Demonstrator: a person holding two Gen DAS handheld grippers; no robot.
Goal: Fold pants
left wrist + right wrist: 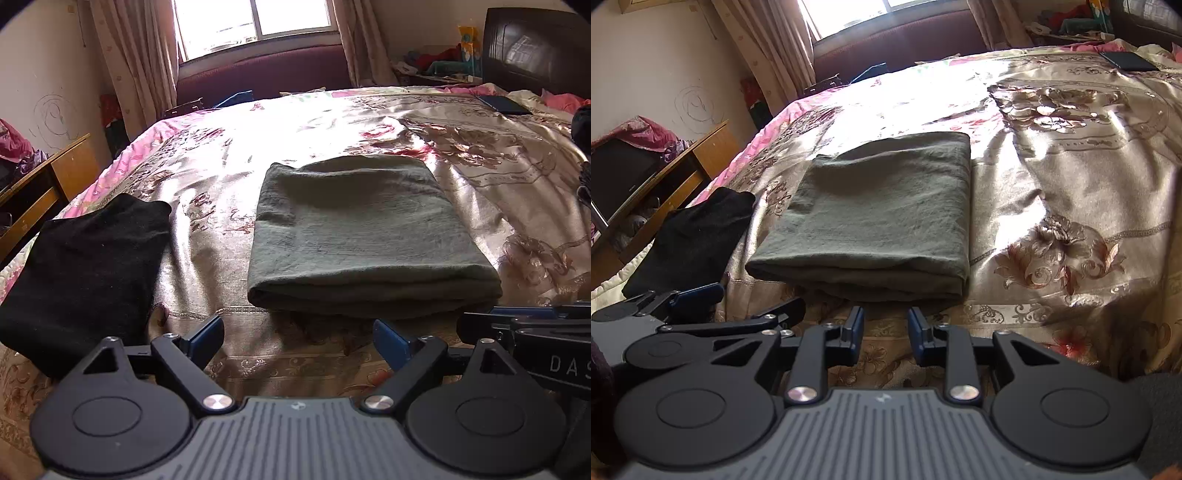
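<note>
Folded green pants (369, 236) flat on bed (498, 177), 12 o'clock of both tongs. Left tongs (299, 339) spread wide, empty; right tongs (886, 332) narrowly parted, empty. Folding apparently finished.

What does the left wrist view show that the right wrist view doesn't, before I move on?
Only the left wrist view: the left gripper head-on, jaws wide with nothing between them, and the dark headboard.

Only the right wrist view: the right gripper head-on, jaws narrowly apart and empty, and a dark screen at the wooden desk.

Both: folded olive-green pants lying flat on the floral bedspread, folded black garment to their left, window, phone.
</note>
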